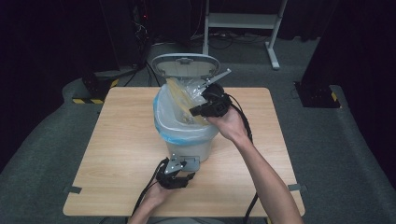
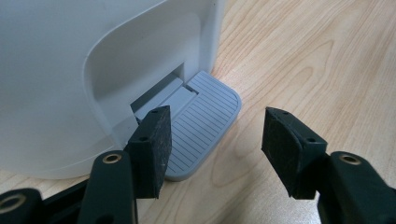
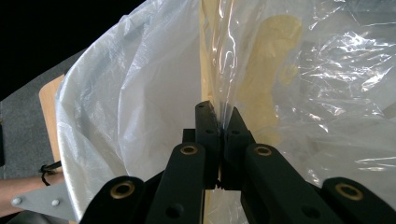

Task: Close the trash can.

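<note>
A white pedal bin [image 1: 187, 142] stands mid-table with its grey lid [image 1: 187, 65] raised and a clear liner [image 1: 161, 112] folded over the rim. My right gripper [image 1: 192, 111] hovers over the bin's right rim. It is shut [image 3: 221, 122] on a clear plastic bag [image 3: 299, 79], which has something yellow [image 3: 268, 51] inside and hangs into the liner [image 3: 140, 98]. My left gripper [image 1: 183, 171] is low at the bin's front, open [image 2: 219, 144], with its jaws either side of the grey ribbed pedal [image 2: 205, 121]. Whether a jaw touches the pedal is unclear.
The wooden table [image 1: 121, 140] has bare room left and right of the bin. A white desk frame [image 1: 243, 21] and black equipment [image 1: 140, 28] stand on the dark floor behind. My right forearm [image 1: 266, 177] crosses the table's near right part.
</note>
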Available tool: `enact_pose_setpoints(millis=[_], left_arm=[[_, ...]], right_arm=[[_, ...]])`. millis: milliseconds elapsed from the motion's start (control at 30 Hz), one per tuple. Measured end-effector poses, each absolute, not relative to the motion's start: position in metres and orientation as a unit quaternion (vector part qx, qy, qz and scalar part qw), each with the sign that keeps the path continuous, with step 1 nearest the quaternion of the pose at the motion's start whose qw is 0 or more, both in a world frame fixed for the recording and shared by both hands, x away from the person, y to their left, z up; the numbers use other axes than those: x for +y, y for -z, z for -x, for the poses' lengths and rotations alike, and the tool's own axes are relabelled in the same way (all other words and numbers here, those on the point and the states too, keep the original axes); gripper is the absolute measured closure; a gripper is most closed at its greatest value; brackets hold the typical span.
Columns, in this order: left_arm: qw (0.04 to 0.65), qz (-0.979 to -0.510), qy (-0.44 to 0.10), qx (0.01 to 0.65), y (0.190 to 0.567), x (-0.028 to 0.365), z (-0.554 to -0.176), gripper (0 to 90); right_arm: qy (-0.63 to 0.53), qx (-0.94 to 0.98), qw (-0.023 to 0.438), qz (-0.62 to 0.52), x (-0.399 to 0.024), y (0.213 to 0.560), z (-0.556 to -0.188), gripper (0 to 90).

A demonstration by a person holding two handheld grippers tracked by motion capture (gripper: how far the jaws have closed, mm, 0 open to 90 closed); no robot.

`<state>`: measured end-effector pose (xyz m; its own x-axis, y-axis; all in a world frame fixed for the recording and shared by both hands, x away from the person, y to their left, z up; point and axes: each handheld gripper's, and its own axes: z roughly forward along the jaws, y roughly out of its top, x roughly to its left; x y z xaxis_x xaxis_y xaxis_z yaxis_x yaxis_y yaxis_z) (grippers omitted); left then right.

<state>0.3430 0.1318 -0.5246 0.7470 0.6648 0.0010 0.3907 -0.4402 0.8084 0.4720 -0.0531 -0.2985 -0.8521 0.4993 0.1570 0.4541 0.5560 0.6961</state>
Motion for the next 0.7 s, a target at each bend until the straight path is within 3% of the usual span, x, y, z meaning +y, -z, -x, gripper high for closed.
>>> enact_pose_setpoints(millis=[333,367,500,700], left_arm=[[0.426,-0.831,-0.161,0.318,0.5248,0.1317,-0.3428,42.4],[0.426,-0.831,-0.16,0.319,0.5247,0.1319,-0.3429,42.4],[0.428,-0.831,-0.158,0.32,0.5248,0.1321,-0.343,42.5],[0.427,-0.831,-0.158,0.319,0.5248,0.1324,-0.3432,42.4]], right_arm=[[-0.376,0.886,0.04,-0.268,-0.0496,0.2992,-0.4707,83.3],[-0.383,0.881,0.039,-0.274,-0.0499,0.2993,-0.469,73.7],[-0.381,0.883,0.052,-0.269,-0.0483,0.2991,-0.4652,62.3],[-0.392,0.876,0.058,-0.273,-0.05,0.2954,-0.4647,57.5]])
